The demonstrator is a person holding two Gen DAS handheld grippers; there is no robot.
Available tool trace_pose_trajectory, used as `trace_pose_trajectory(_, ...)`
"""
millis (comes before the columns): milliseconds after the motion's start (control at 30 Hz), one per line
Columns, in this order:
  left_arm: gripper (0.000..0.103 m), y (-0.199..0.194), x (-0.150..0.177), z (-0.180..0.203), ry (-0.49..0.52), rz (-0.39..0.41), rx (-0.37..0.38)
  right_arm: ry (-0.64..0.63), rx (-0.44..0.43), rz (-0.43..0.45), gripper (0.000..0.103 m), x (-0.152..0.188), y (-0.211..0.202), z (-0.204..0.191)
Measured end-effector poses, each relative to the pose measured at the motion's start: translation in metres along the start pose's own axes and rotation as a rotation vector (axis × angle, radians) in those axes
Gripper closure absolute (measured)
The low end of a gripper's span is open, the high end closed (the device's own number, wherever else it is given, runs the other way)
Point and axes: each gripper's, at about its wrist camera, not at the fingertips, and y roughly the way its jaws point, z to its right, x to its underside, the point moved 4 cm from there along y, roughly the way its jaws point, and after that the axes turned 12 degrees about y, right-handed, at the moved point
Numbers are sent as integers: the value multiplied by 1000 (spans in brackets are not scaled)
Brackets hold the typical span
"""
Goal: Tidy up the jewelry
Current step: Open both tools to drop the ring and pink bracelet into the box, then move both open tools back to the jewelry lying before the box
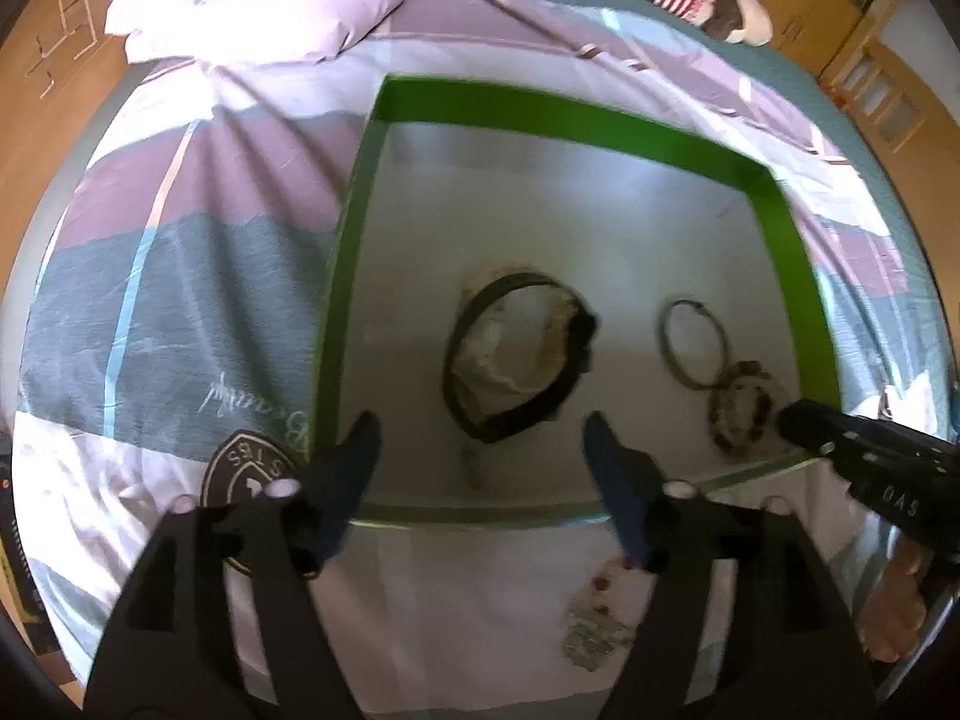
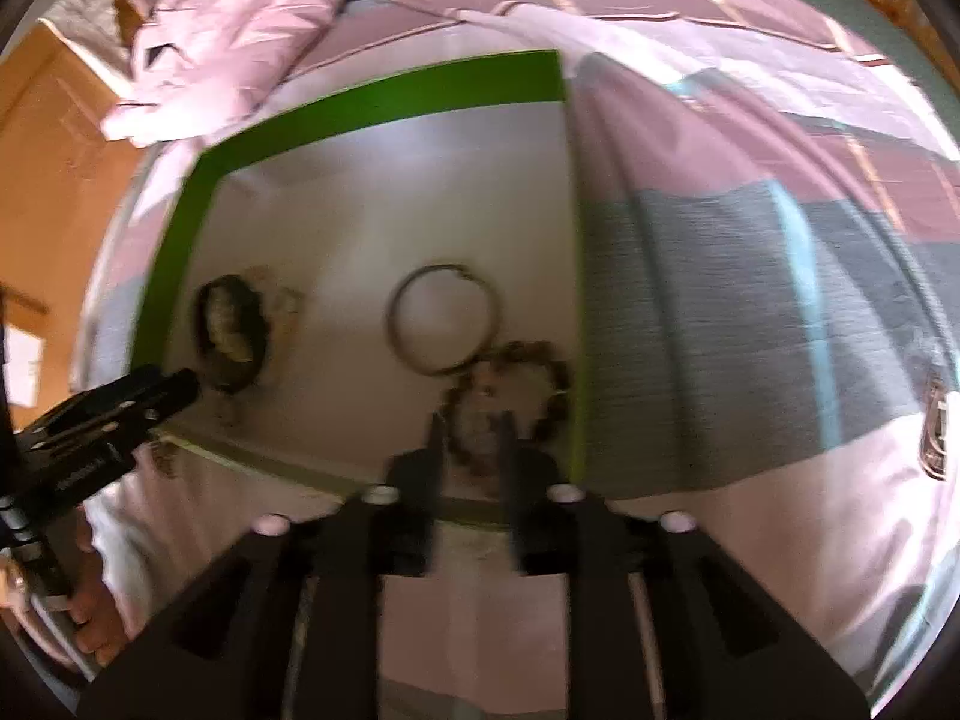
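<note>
Green-rimmed white tray [image 1: 780, 252]: far half bare.
Left gripper [image 1: 480, 450] spread wide; right gripper [image 2: 471, 438] part-spread beside brown beaded bracelet [image 2: 510, 384] at right edge.

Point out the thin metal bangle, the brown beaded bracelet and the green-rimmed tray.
Thin metal bangle [image 2: 443, 319]: right wrist view, on its left rim.
Brown beaded bracelet [image 1: 739, 408]: left wrist view, on its beaded left side.
Green-rimmed tray [image 1: 540, 111]: left wrist view, on its far wall.

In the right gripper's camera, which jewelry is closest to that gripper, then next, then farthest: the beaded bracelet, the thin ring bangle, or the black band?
1. Beaded bracelet, right at the right gripper fingertips, near the tray's right edge.
2. Thin ring bangle, just beyond it, mid-tray.
3. Black band, far left, by the green rim.
</note>
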Motion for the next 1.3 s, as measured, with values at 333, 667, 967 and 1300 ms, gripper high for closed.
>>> trace_pose_trajectory(333,2,-83,4,46,166,184,-110,-149,-1,255,8,15,-79,-23)
trace_pose_trajectory(667,2,-69,69,51,180,98,-54,-131,-51,156,1,60,-62,6)
trace_pose_trajectory(967,2,-46,76,54,163,57,-18,-119,-4,91,1,76,-28,5)
trace_pose_trajectory(1300,15,-37,79,64,138,20,95,70,-56,-14,31,64,-2,25)
